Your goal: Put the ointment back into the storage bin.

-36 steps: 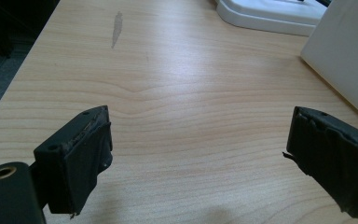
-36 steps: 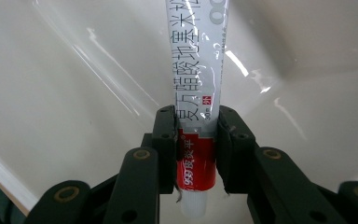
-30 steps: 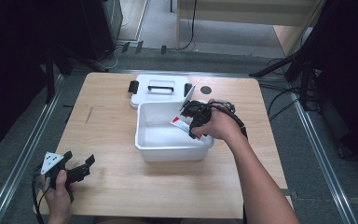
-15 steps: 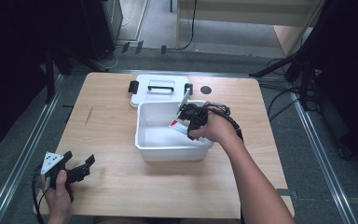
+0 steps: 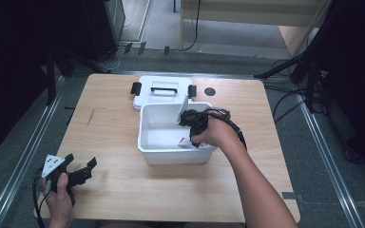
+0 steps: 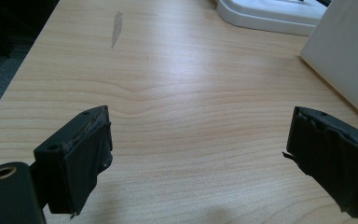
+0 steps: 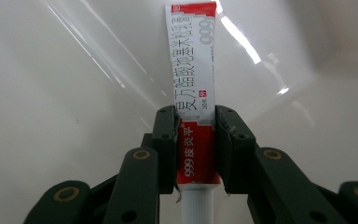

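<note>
Pale wood table [image 5: 123,199] over grey floor; right gripper [image 7: 196,122] pinching red-and-white tube [image 7: 193,70] inside white bin [image 5: 157,154]; left gripper [image 6: 200,149] spread, empty.

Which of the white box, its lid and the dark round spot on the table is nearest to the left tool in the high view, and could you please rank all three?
From the left tool, low at the table's left:
1. White box, mid-table, to its right.
2. Lid, behind the box.
3. Dark round spot, at the far edge, right of the lid.
</note>
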Demonstrator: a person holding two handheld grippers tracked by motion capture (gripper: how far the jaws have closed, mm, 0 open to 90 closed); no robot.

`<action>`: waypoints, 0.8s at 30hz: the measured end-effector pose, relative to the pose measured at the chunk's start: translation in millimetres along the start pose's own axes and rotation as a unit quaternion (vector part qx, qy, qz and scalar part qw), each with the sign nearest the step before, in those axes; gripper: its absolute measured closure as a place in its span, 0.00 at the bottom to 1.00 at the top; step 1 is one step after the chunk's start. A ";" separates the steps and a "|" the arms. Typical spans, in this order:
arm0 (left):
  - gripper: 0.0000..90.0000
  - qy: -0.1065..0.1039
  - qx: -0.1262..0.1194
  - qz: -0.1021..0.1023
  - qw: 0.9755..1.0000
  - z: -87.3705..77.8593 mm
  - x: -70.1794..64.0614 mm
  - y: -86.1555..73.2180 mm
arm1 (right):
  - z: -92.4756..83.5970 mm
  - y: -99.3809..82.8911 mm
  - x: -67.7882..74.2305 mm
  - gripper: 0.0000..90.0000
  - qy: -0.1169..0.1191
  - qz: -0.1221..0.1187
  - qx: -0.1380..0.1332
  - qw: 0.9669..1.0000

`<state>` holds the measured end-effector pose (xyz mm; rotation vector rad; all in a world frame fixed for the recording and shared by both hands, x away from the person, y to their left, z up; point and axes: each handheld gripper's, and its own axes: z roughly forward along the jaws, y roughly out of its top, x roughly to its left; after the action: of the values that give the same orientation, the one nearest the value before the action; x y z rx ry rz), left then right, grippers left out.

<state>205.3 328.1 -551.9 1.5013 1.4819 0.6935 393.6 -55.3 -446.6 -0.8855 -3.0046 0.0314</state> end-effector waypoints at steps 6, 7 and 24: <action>0.08 0.000 0.000 -0.001 1.000 0.0 0.0 0.0 | 0.1 3.5 -0.6 0.80 0.001 0.015 0.003 1.000; 0.08 0.000 0.000 0.000 1.000 0.0 0.1 0.0 | 0.2 3.8 -1.0 0.80 0.003 0.018 0.003 1.000; 0.08 0.000 -0.001 -0.001 1.000 0.0 0.1 0.1 | 3.0 1.9 -0.3 0.64 -0.006 0.022 -0.004 1.000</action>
<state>205.4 328.2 -551.9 1.4987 1.4826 0.6943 394.9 -53.9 -449.7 -0.9544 -2.9993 0.0246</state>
